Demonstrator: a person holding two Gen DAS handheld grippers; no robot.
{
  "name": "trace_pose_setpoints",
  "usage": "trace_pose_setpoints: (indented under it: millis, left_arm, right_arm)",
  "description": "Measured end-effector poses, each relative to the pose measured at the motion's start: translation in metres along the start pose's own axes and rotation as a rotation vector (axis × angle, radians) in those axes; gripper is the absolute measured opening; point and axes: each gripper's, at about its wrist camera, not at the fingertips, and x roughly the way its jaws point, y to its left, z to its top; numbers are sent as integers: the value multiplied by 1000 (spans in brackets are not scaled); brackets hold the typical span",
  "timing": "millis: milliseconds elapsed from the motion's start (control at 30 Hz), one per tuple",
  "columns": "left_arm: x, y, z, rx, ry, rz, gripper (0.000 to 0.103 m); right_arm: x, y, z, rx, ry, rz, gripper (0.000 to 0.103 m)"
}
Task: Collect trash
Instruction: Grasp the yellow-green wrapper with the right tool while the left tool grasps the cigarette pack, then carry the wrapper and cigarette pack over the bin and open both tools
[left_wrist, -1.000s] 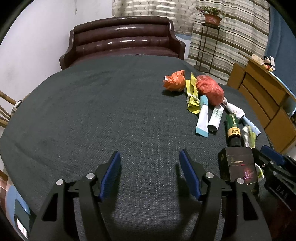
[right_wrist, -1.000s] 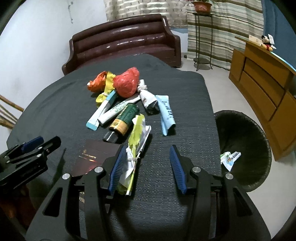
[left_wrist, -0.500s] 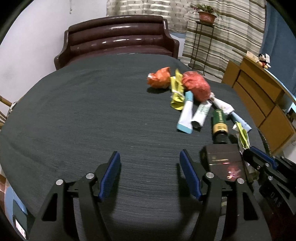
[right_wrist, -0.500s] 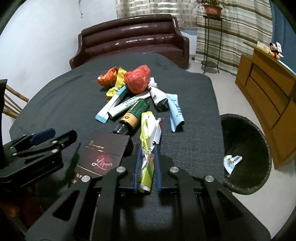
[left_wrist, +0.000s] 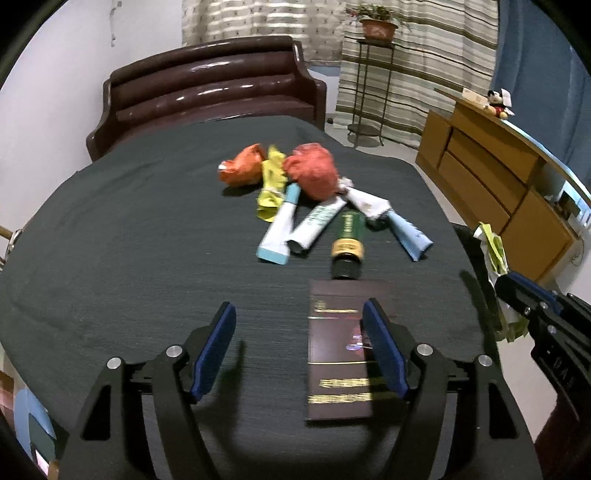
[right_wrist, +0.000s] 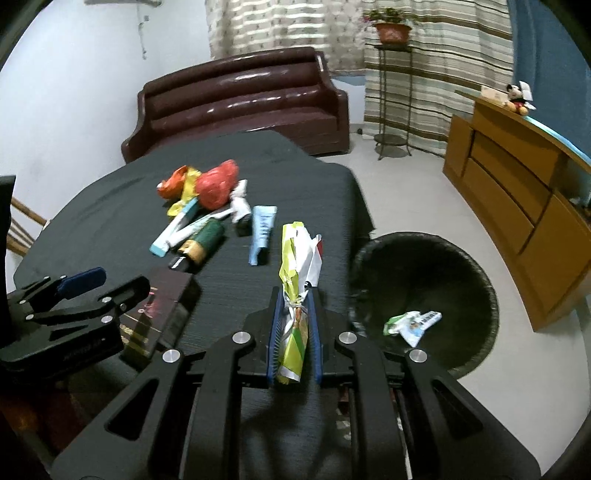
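We cannot read the print on any of the packets, and the lower end of the wrapper (right_wrist: 295, 291) is tucked between the pads of the right gripper (right_wrist: 293, 332), so its full length is hidden. In the left wrist view that same wrapper shows only as a blurred yellow-green strip at the right edge, and the right gripper there is cut off by the frame.

Our right gripper is clamped on the wrapper, which stands upright out of the jaws, above the edge of the dark table (left_wrist: 129, 240) and just beside the black bin (right_wrist: 424, 266) on the floor. The left gripper (left_wrist: 299, 347) has its jaws apart and they have just been widening; the dark maroon box (left_wrist: 340, 354) lies flat on the table partly between them, with the right pad over its right side, and we cannot tell whether the pad touches it.

Counting what lies on the table: one maroon box, one green bottle (left_wrist: 347, 240) just beyond it, one red crumpled bag (left_wrist: 314, 173), one orange crumpled bag (left_wrist: 242, 168), one yellow wrapper (left_wrist: 271, 188), and four tubes (left_wrist: 280, 229) fanned out between the bags and the bottle. Inside the bin we see one white and green packet (right_wrist: 412, 323).
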Motion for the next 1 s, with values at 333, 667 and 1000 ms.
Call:
trace_pose_setpoints:
  millis: [333, 667, 1000]
  left_arm:
    - [12, -27, -13, 34, 54, -16, 72]
    - [13, -27, -19, 41, 65, -38, 54]
    - [-4, -36, -10, 70, -20, -59, 54]
  right_arm:
    - [-5, -27, -12, 48, 3, 9, 14]
    - [-3, -29, -14, 52, 7, 12, 14]
    - [-7, -38, -12, 63, -9, -9, 14]
